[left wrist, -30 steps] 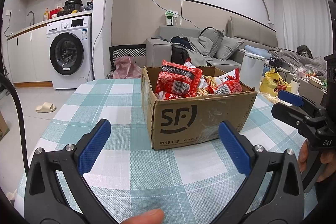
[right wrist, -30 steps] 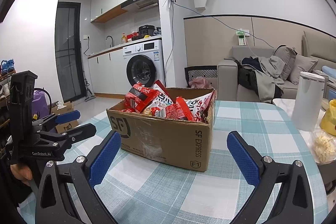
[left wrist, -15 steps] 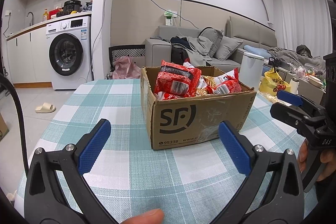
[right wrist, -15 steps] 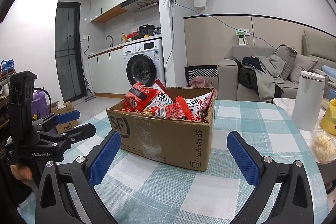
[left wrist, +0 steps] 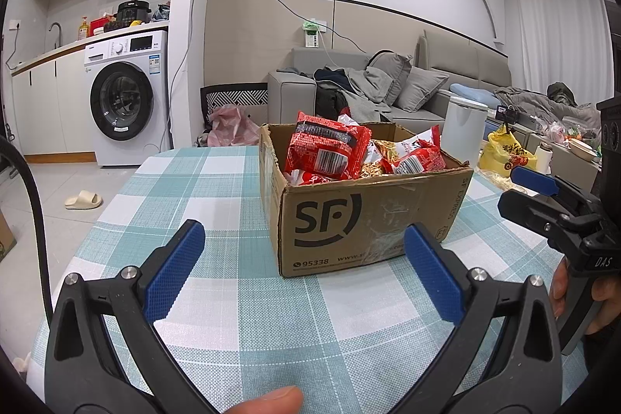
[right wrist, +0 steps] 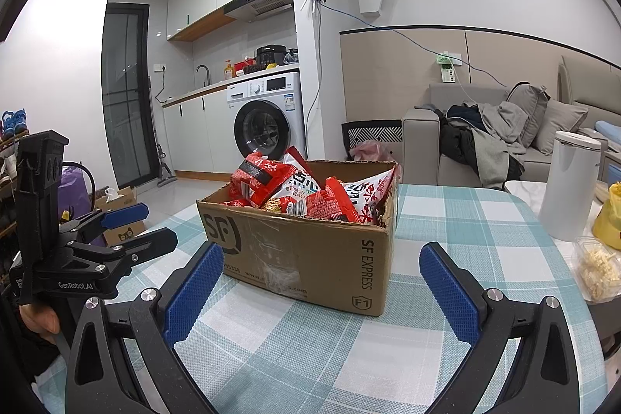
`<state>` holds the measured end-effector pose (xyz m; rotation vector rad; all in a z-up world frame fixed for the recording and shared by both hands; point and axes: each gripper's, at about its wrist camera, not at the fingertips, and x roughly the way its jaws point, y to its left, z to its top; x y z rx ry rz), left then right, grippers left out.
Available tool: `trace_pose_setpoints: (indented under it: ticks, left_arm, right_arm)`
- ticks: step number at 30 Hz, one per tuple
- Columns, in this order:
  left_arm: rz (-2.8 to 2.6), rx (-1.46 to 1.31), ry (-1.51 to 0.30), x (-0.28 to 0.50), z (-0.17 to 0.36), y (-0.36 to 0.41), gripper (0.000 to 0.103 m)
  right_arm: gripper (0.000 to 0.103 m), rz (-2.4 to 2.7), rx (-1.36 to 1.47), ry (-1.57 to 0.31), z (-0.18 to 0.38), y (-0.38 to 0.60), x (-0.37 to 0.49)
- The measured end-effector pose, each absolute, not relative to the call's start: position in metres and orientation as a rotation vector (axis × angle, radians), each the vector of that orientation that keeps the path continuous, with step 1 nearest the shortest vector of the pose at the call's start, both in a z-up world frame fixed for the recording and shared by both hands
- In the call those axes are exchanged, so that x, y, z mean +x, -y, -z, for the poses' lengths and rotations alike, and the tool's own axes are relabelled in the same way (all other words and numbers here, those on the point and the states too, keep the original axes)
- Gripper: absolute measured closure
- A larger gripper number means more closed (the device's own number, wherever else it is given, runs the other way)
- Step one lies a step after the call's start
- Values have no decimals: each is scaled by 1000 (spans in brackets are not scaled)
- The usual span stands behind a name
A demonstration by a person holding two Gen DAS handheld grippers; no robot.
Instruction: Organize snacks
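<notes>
While both grippers hover over the checked table (left wrist: 217,181), the left gripper (left wrist: 302,270) and right gripper (right wrist: 322,286) gape wide, holding nothing. Between and beyond their fingers sits an open box (left wrist: 368,216) heaped with red snack packets (left wrist: 326,150). Bare cloth surrounds the box up to the table's edges; a white canister (right wrist: 570,189) stands to its right.

Bare checked table (left wrist: 217,189) is lying open in front of and left of the cardboard box (left wrist: 361,220). Red snack packets (left wrist: 326,150) are heaping above its open top. A white canister (right wrist: 566,189) and a yellow bag (right wrist: 611,216) are crowding the right side.
</notes>
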<state>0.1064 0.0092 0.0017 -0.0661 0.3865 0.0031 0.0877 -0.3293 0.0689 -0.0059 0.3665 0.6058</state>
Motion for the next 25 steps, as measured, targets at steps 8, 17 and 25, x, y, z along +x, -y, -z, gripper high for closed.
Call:
trace_pose_setpoints:
  ticks: [8, 17, 25]
  left_arm:
    - [-3, -66, -386, 106, -2, -9, 1]
    - [-3, -65, -386, 106, -1, -9, 1]
    - [3, -61, -382, 109, -1, -6, 1]
  right_arm:
    - [0, -605, -6, -366, -69, 329, 88]
    - [0, -605, -7, -366, -69, 329, 87]
    - [0, -605, -6, -366, -70, 329, 87]
